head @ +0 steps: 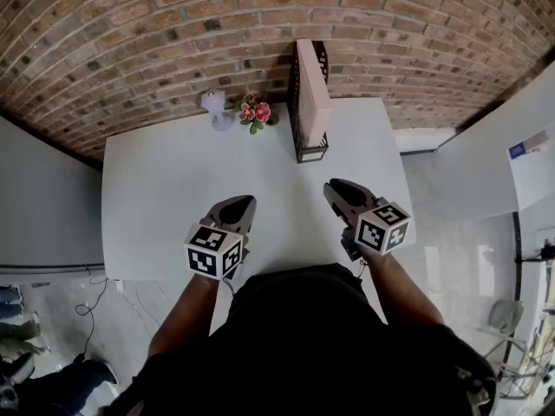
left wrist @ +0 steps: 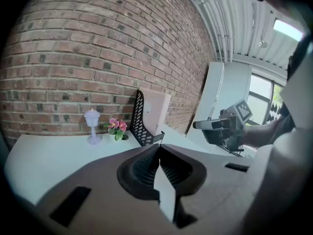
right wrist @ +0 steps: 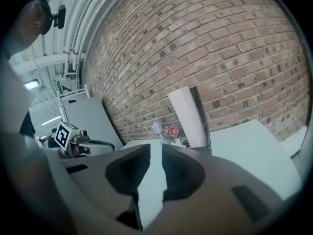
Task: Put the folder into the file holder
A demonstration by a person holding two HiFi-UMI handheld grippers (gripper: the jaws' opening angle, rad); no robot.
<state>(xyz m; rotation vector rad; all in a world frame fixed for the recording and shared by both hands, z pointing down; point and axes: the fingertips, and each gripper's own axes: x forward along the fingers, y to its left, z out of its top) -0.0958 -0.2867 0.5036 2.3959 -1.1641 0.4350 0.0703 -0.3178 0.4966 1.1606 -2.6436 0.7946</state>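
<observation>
Folder: the pale pink folder (head: 313, 94) stands on edge inside the file holder, and its top rises above the mesh side.
File holder: the black mesh file holder (head: 297, 102) sits at the far edge of the table, a little right of centre, with its back close to the brick wall (head: 156, 24).
Table: the white table (head: 165, 189) is bare across its near and middle parts.
Left gripper: the left gripper (left wrist: 159, 149) is held over the near left part of the table and points toward the far side. Its jaws are pressed together at the tips with nothing between them.
Right gripper: the right gripper (right wrist: 155, 148) is held over the near right part of the table, well apart from the file holder. Its jaws stand a narrow slit apart, and only the table shows through the gap.
Grippers together: they hang side by side, apart from each other, and neither touches the folder or the file holder.
Ornament: a small pale lilac lamp figure (head: 215, 108) stands at the far edge, left of the file holder.
Flowers: a small bunch of pink flowers (head: 256, 113) lies between the lamp figure and the file holder, near both.
Person: bare forearms reach in from the near edge, one to each gripper.
</observation>
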